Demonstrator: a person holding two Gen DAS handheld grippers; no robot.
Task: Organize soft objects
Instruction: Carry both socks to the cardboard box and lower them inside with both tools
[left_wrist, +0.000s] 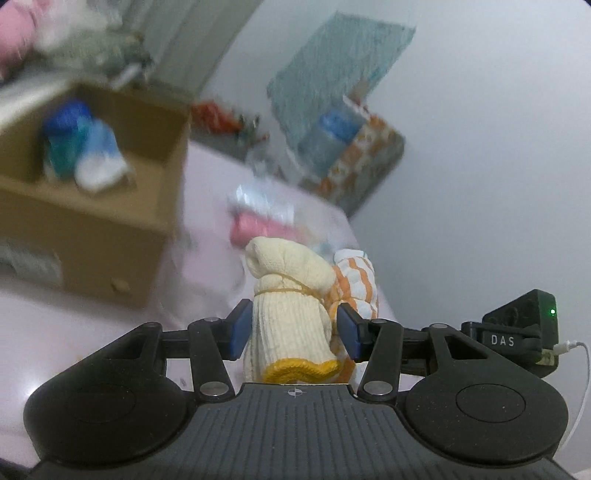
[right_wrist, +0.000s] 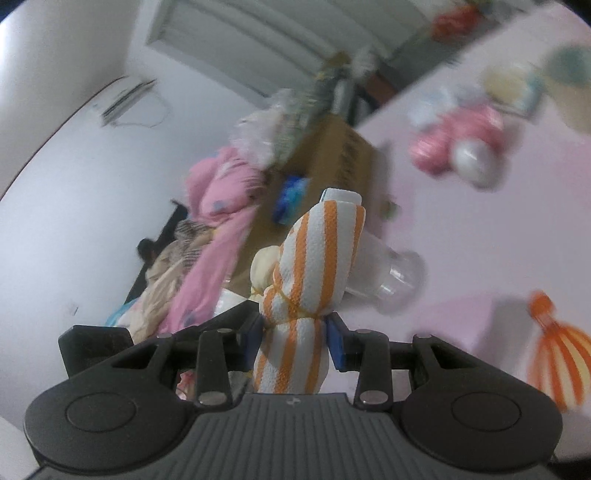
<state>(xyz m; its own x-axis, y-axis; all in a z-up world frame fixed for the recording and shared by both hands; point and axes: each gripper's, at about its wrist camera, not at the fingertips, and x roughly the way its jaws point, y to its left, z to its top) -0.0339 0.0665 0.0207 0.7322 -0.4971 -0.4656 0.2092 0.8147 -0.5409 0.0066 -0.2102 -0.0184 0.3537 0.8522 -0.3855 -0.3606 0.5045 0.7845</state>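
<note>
Between the left claw (left_wrist: 293, 328) pads sits a cream glove bundle (left_wrist: 288, 306), clamped; the right claw (right_wrist: 295, 341) likewise grips an orange-striped towel roll (right_wrist: 310, 280). Ahead and to the left of both claws stands an open cardboard box (left_wrist: 92, 221) on the pink bench (left_wrist: 207, 206), probably the destination.

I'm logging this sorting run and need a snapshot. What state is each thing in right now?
Left tongs: shut on the cream cloth bundle.
Cream cloth bundle: tied with a yellow band, held upright.
Right tongs: shut on the orange-striped cloth bundle.
Orange-striped cloth bundle: tied at the waist, held upright.
Cardboard box: open on top, blue and white items inside.
Clear plastic cup: lying on its side.
</note>
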